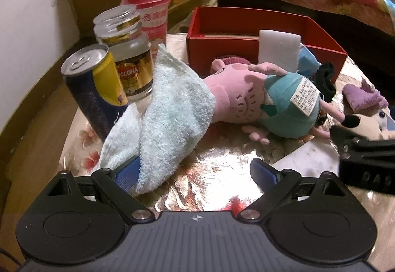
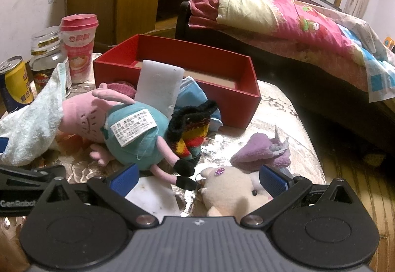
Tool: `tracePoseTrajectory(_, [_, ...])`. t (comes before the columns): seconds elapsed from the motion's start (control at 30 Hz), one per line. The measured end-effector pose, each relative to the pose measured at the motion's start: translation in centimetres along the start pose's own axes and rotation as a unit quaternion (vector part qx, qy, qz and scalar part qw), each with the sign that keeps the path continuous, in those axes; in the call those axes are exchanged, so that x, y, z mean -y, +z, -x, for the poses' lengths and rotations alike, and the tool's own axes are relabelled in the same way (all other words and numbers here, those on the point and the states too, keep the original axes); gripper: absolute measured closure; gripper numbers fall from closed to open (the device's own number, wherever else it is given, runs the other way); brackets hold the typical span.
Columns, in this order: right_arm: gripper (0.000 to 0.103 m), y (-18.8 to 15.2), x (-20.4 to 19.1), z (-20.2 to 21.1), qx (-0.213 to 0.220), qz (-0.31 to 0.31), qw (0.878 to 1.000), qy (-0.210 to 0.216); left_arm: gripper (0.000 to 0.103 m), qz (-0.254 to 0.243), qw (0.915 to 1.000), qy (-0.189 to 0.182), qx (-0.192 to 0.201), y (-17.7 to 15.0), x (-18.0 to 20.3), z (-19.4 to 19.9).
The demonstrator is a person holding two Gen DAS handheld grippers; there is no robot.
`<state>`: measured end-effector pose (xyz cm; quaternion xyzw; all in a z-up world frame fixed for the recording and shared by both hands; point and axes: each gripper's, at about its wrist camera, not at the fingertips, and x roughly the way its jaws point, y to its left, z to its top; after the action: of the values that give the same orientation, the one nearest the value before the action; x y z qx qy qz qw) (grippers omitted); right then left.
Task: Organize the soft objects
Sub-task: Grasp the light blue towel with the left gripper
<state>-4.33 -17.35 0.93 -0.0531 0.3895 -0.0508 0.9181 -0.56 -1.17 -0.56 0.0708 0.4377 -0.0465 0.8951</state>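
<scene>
Both grippers: black plastic linkages, silver screws, ribbed grey body, blue textured pads [image 1: 127, 174] on jaws.

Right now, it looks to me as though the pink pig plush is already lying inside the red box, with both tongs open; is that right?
Not quite: the pink pig plush lies on the table in front of the red box, not inside it, as the right wrist view shows. The left tongs and right tongs are indeed both open.

I see a glossy floral table [image 1: 222, 180]; beside its red box [image 1: 246, 49] lie a pig plush [image 1: 237, 96] and a towel [image 1: 170, 111].
</scene>
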Motion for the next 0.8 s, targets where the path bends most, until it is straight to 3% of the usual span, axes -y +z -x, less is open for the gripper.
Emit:
tracePoseTrajectory(0.1, [0.028, 0.1, 0.7, 0.1, 0.002, -0.009, 1.0, -0.001, 0.012, -0.012, 0.9999, 0.009, 0.005, 0.0, -0.9, -0.2])
tracePoseTrajectory(0.23, [0.028, 0.2, 1.6, 0.2, -0.001, -0.02, 1.0, -0.002, 0.017, -0.031, 0.9994, -0.011, -0.001, -0.3, -1.9, -1.0])
tracePoseTrajectory(0.3, [0.028, 0.2, 1.8, 0.2, -0.003, -0.022, 1.0, 0.0, 0.029, -0.039, 0.9989, -0.025, -0.009, -0.4, -2.3, -1.5])
tracePoseTrajectory(0.43, [0.028, 0.3, 2.1, 0.3, -0.005, -0.028, 1.0, 0.007, 0.044, -0.05, 0.9983, -0.025, -0.018, 0.1, -1.9, -2.6])
tracePoseTrajectory(0.5, [0.028, 0.4, 2.2, 0.4, -0.003, -0.03, 1.0, 0.01, 0.06, -0.071, 0.9961, -0.041, -0.032, 0.4, -1.1, -3.2])
tracePoseTrajectory(0.53, [0.028, 0.5, 2.3, 0.5, -0.003, -0.03, 0.999, 0.013, 0.063, -0.075, 0.9954, -0.046, -0.04, 0.4, -0.8, -3.5])
tracePoseTrajectory(0.67, [0.03, 0.6, 2.9, 0.8, -0.003, -0.04, 0.999, 0.026, 0.082, -0.084, 0.9945, -0.043, -0.044, 0.5, -0.6, -3.6])
tracePoseTrajectory(0.7, [0.031, 0.6, 3.1, 0.7, -0.006, -0.044, 0.999, 0.031, 0.096, -0.077, 0.9951, -0.041, -0.046, 0.6, -0.8, -3.6])
tracePoseTrajectory(0.8, [0.039, 0.8, 3.8, 0.6, -0.017, -0.059, 0.997, 0.046, 0.101, -0.049, 0.9962, -0.046, -0.055, 1.3, -1.7, -3.8])
